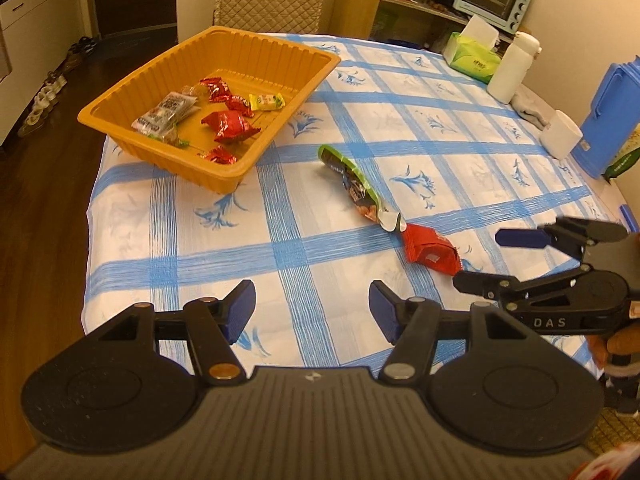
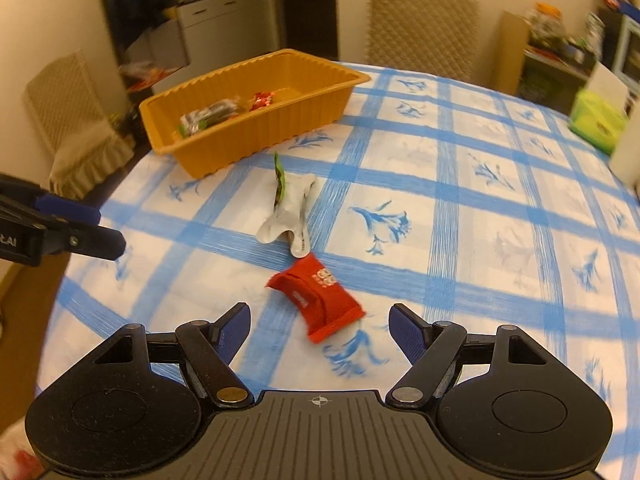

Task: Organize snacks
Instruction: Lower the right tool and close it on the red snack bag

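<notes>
An orange ribbed tray [image 1: 256,56] [image 2: 280,120] sits at the far left of the table and holds several wrapped snacks, red, yellow and grey. Two snacks lie loose on the checked cloth: a green and dark packet [image 1: 354,184] [image 2: 288,208] and a red packet [image 1: 430,250] [image 2: 320,300], end to end. My left gripper [image 1: 312,316] hovers open and empty over bare cloth, nearer than both packets. My right gripper [image 2: 319,332] [image 1: 476,260] is open just short of the red packet, nothing between its fingers.
At the right of the table stand a green tissue box [image 1: 474,54], a white bottle [image 1: 514,68], a white cup [image 1: 560,134] and a blue container [image 1: 612,120]. Quilted chairs [image 2: 420,24] stand behind the table. A hand [image 1: 620,344] holds the right gripper.
</notes>
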A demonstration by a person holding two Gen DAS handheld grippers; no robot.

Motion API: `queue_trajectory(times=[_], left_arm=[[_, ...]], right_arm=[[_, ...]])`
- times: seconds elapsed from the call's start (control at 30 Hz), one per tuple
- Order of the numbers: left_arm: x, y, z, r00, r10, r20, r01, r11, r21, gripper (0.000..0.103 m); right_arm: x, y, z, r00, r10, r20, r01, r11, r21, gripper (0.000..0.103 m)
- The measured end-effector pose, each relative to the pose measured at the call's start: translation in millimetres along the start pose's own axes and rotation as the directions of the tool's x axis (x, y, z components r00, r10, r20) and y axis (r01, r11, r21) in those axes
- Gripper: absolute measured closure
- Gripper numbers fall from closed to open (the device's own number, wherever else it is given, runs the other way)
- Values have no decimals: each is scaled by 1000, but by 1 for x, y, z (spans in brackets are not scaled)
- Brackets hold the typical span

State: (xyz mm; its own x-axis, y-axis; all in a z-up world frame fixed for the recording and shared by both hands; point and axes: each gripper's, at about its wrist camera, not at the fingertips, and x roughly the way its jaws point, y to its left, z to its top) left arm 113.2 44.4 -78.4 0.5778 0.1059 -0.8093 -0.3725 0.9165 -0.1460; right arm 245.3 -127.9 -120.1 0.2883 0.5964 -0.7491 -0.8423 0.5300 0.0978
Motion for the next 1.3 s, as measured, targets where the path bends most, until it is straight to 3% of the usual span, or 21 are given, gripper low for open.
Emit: queue_trajectory(times=[0.43, 0.7, 0.77, 0.83, 0.93, 1.3], left_arm=[[-1, -6, -12, 998, 61, -8, -61, 996, -68, 43], [-1, -10, -14, 997, 75, -10, -75, 994, -81, 43], [-1, -12, -14, 997, 73, -9, -73, 994, -82, 43], [1, -14, -14, 997, 72, -10, -73, 994, -82, 43], [4, -18, -13, 998, 68, -9, -69, 995, -78, 43], [23, -34, 2, 999, 41, 4, -41, 998, -54, 43]], right_arm=[[36, -9, 9, 995, 90, -49, -98, 976, -194, 50], [51, -2, 13, 991, 109, -75, -125, 958, -257, 56], [52, -4, 13, 991, 109, -75, -125, 959, -254, 58], [52, -6, 14, 991, 112, -75, -128, 961, -247, 69], [50, -7, 13, 990, 117, -74, -132, 962, -241, 75], [20, -30, 11, 996, 71, -45, -75, 994, -84, 77]])
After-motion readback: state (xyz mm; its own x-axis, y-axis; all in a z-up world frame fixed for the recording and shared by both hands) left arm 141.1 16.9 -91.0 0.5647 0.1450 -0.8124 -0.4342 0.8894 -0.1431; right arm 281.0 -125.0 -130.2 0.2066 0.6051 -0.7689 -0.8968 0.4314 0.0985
